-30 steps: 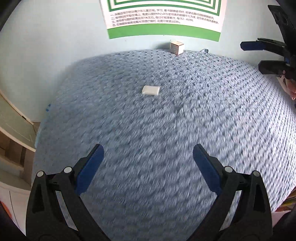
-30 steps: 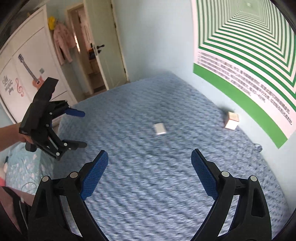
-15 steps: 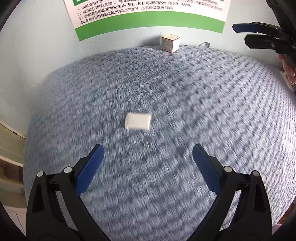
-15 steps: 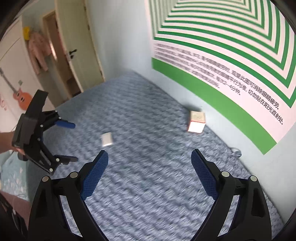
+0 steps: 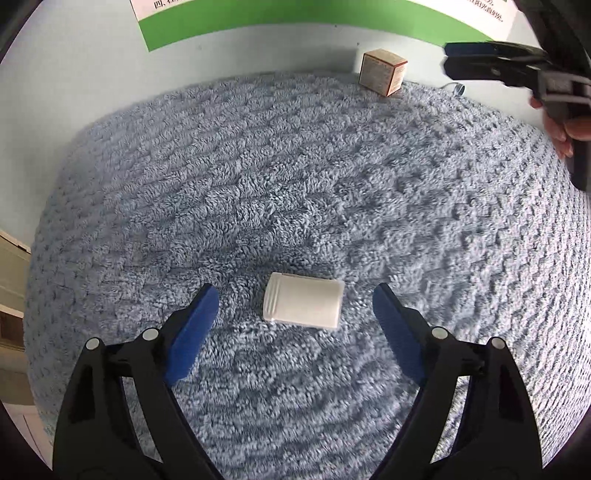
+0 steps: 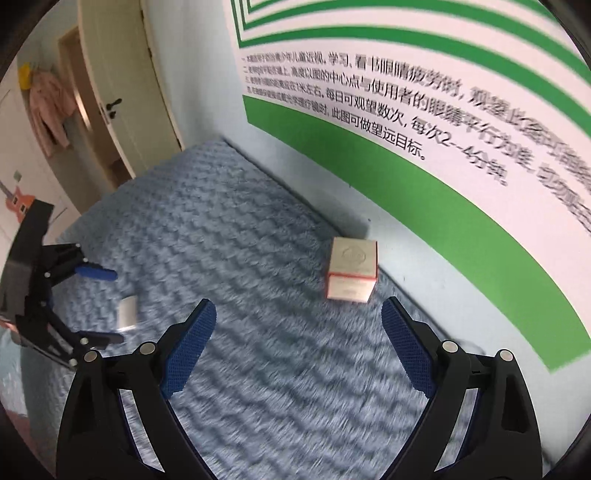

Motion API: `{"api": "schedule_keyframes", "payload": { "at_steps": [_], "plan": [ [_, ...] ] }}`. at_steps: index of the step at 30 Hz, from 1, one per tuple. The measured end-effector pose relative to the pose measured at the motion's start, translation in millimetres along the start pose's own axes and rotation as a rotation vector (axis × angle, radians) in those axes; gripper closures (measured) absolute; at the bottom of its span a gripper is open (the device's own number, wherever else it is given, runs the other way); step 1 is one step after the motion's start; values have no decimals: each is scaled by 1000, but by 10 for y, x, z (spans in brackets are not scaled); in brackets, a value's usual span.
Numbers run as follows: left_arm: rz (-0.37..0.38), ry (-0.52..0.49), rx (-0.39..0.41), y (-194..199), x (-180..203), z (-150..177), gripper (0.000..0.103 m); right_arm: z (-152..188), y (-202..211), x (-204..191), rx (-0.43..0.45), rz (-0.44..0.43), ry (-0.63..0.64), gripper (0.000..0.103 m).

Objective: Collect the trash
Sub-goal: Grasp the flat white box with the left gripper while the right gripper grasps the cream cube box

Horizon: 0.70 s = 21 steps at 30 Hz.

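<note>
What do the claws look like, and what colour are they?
Both match. The left claw and right claw have black plastic frames shaped like a V, silver round rivets, and flat blue textured pads on the fingertips. A bare hand holds the right one.

1. My left wrist camera looks steeply down along my left gripper (image 5: 295, 306) onto the blue bed cover (image 5: 332, 184), close to it, facing the wall with the green poster (image 5: 221, 26).
2. My right wrist camera sits higher and looks along my right gripper (image 6: 299, 314), slanting across the bed toward the far door (image 6: 110, 81).
3. Both views share the white bottle (image 5: 303, 305), the small carton (image 5: 382, 72) by the wall, and each other's gripper.
</note>
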<state>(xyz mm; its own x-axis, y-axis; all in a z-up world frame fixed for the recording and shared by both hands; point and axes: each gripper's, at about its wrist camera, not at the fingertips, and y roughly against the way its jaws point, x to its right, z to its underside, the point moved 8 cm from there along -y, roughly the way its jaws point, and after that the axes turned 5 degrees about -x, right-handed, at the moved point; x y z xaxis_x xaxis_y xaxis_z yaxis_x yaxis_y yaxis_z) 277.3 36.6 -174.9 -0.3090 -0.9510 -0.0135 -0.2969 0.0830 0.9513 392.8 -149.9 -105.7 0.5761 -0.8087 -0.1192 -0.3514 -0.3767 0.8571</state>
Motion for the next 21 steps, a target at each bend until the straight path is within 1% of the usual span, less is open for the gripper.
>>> {"api": "schedule_keyframes", "payload": {
  "at_steps": [2,3,5,6,9,10,11,12,13,14,15,16,18,21],
  "plan": [
    [3,-9,2,-44,-17,-19,21,-23,-122,76,-7,5,-2,13],
    [3,-15,3,-65,-24,-28,22,-35,-171,114,-8,0,-6,13],
    [5,-35,-3,-134,-25,-51,30,-50,-269,203,-6,-3,-15,13],
    [6,-51,-13,-191,-12,-67,38,-54,-308,235,-6,-1,-16,13],
    [15,-63,-1,-248,-11,-141,38,-76,-442,335,-8,6,-24,14],
    [20,-60,7,-250,-18,-163,45,-87,-473,350,-8,3,-26,19],
    [32,-61,11,-257,-18,-184,50,-97,-513,376,-9,2,-29,28],
    [43,-65,12,-275,-12,-221,57,-97,-546,401,-15,2,-37,31],
    [49,-74,18,-279,4,-239,61,-93,-589,411,-26,-4,-45,34],
    [46,-81,20,-292,26,-267,61,-83,-630,421,-32,-1,-44,48],
    [42,-88,23,-289,68,-277,61,-75,-665,412,-39,-2,-44,57],
    [47,-82,23,-290,64,-288,61,-70,-675,416,-38,-3,-48,59],
    [65,-64,29,-265,95,-312,61,-91,-632,392,-12,3,-37,60],
    [54,-76,44,-162,116,-326,61,-123,-566,330,4,-13,-30,60]
  ]
}}
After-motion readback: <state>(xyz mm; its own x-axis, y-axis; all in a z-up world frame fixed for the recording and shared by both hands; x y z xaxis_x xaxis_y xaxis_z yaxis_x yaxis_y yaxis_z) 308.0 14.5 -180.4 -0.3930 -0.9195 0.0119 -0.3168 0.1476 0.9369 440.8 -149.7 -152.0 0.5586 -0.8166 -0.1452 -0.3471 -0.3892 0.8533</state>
